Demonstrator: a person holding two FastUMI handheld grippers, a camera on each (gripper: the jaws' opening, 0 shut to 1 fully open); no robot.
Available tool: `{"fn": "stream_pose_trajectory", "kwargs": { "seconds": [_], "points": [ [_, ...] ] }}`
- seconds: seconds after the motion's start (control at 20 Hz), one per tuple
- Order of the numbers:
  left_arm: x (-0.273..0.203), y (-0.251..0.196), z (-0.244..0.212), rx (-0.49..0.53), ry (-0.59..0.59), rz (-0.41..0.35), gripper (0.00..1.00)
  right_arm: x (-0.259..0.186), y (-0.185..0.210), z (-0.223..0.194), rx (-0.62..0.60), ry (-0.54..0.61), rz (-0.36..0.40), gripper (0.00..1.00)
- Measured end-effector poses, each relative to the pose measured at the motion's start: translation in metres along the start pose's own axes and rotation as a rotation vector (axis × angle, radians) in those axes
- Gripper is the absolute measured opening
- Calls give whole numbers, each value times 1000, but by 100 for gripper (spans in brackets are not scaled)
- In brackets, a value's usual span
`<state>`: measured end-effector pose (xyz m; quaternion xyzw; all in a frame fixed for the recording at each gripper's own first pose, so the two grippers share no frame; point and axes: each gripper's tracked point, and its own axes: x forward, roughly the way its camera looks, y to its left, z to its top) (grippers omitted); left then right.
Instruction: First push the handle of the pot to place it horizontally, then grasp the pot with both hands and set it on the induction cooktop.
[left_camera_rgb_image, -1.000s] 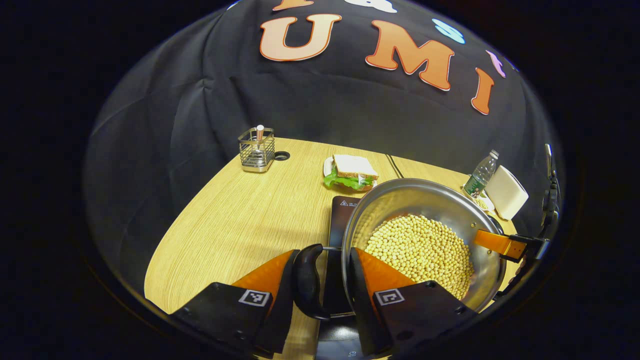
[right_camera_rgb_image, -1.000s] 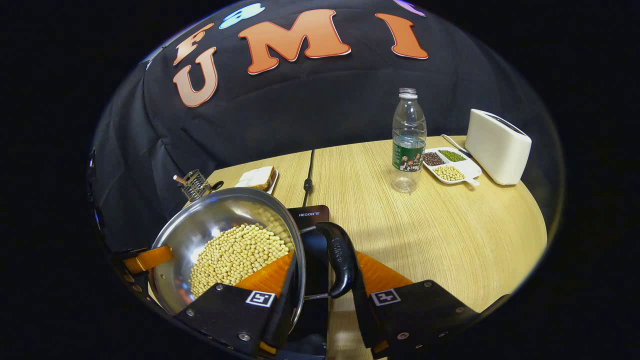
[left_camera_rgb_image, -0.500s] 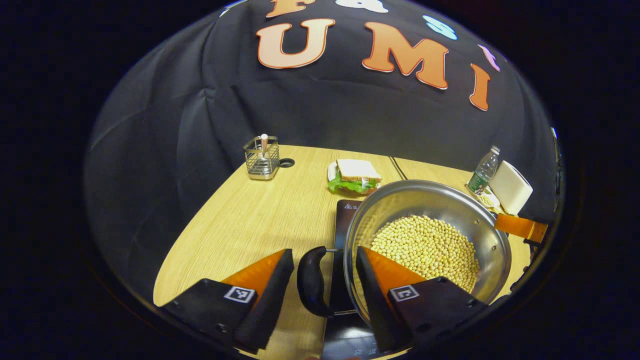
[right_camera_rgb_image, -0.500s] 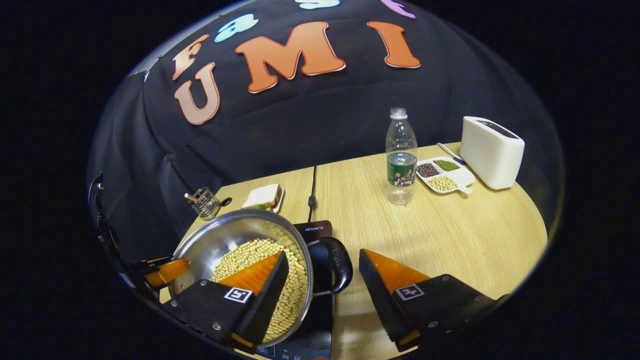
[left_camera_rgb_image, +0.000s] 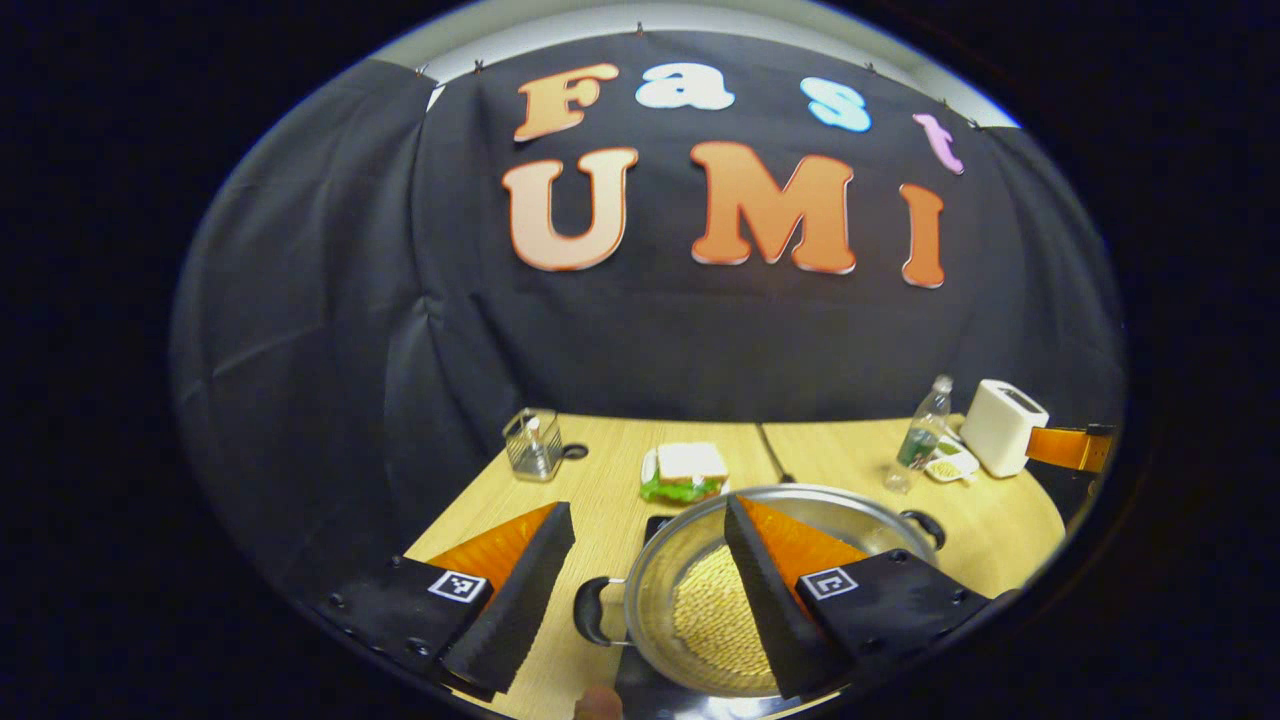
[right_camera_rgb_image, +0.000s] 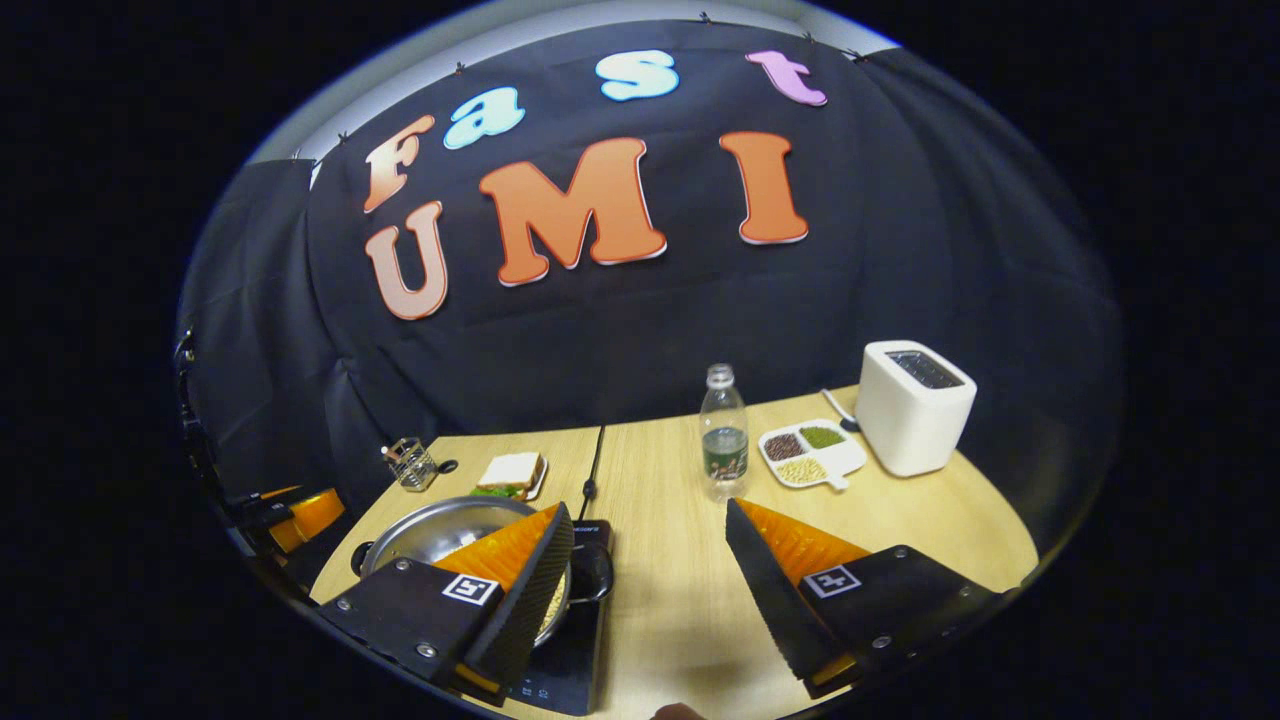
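Note:
A steel pot (left_camera_rgb_image: 655, 575) filled with soybeans (left_camera_rgb_image: 715, 620) sits on the black induction cooktop (left_camera_rgb_image: 640, 688), its two black side handles (left_camera_rgb_image: 588, 610) pointing left and right. My left gripper (left_camera_rgb_image: 648, 510) hovers open above and behind the pot, its fingers touching nothing. In the right gripper view the pot (right_camera_rgb_image: 430, 530) rests on the cooktop (right_camera_rgb_image: 565, 665) at lower left, with one handle (right_camera_rgb_image: 592, 582) towards me. My right gripper (right_camera_rgb_image: 648, 510) is open and raised clear of that handle. The left gripper (right_camera_rgb_image: 300, 512) shows at the far left there, and the right gripper (left_camera_rgb_image: 1070, 447) at the left gripper view's right edge.
On the wooden table (right_camera_rgb_image: 680, 590) stand a water bottle (right_camera_rgb_image: 724, 435), a white tray of beans (right_camera_rgb_image: 808, 455), a white toaster (right_camera_rgb_image: 915, 405), a sandwich on a plate (right_camera_rgb_image: 512, 472) and a wire utensil holder (right_camera_rgb_image: 410, 462). A black cable (right_camera_rgb_image: 594, 465) runs back from the cooktop.
Both grippers have let go of the pot's handles, opened wide, and drawn up and back. The pot stays on the cooktop and now looks smaller and lower in both views.

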<state>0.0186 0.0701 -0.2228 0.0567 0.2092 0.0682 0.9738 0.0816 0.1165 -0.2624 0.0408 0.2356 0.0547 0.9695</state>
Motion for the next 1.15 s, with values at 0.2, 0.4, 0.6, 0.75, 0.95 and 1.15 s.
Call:
{"fn": "stream_pose_trajectory", "kwargs": {
  "seconds": [0.2,0.4,0.6,0.75,0.95,1.15],
  "points": [
    [-42,-33,92,-17,-220,-47,98,-45,-28,58,-18,-140,-17,95],
    [-99,-63,169,-70,-387,-124,98,-87,-65,96,-96,-223,-90,95],
    [-140,-68,220,-147,-471,-168,98,-130,-76,155,-192,-349,-157,95],
    [-162,-57,244,-163,-514,-159,99,-160,-73,184,-172,-414,-132,95],
    [-178,-43,252,-158,-560,-121,98,-190,-64,208,-167,-479,-93,95],
    [-180,-45,250,-171,-542,-143,96,-197,-57,203,-165,-472,-51,95]
  ]
}}
